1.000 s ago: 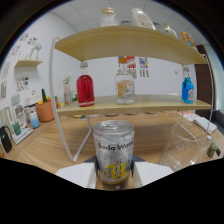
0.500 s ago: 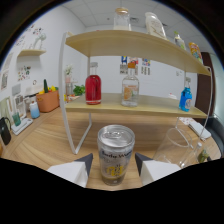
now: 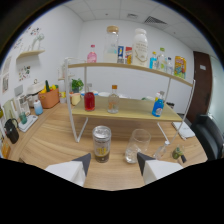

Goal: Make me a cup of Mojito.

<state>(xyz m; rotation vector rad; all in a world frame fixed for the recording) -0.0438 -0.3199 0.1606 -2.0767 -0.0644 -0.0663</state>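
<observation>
A silver soda water can (image 3: pixel 101 144) stands upright on the wooden table (image 3: pixel 55 135), just ahead of my gripper (image 3: pixel 114 161) and nearer its left finger. The gripper is open, its white fingers (image 3: pixel 80 165) spread wide with nothing between them. An empty clear glass (image 3: pixel 137 145) stands to the right of the can, in front of the right finger. Further right, a small clear bottle (image 3: pixel 162 149) and a dark green piece, perhaps lime (image 3: pixel 176 152), lie on the table.
A two-level wooden shelf (image 3: pixel 135 110) on white legs stands behind the can. It holds a red bottle (image 3: pixel 89 100), a clear bottle (image 3: pixel 114 99) and a blue bottle (image 3: pixel 158 105), with several bottles on top. An orange pot (image 3: pixel 48 97) sits far left.
The gripper has drawn back and up from the can, which sat close between the fingers before. The can now stands free on the table and the fingers are wider apart.
</observation>
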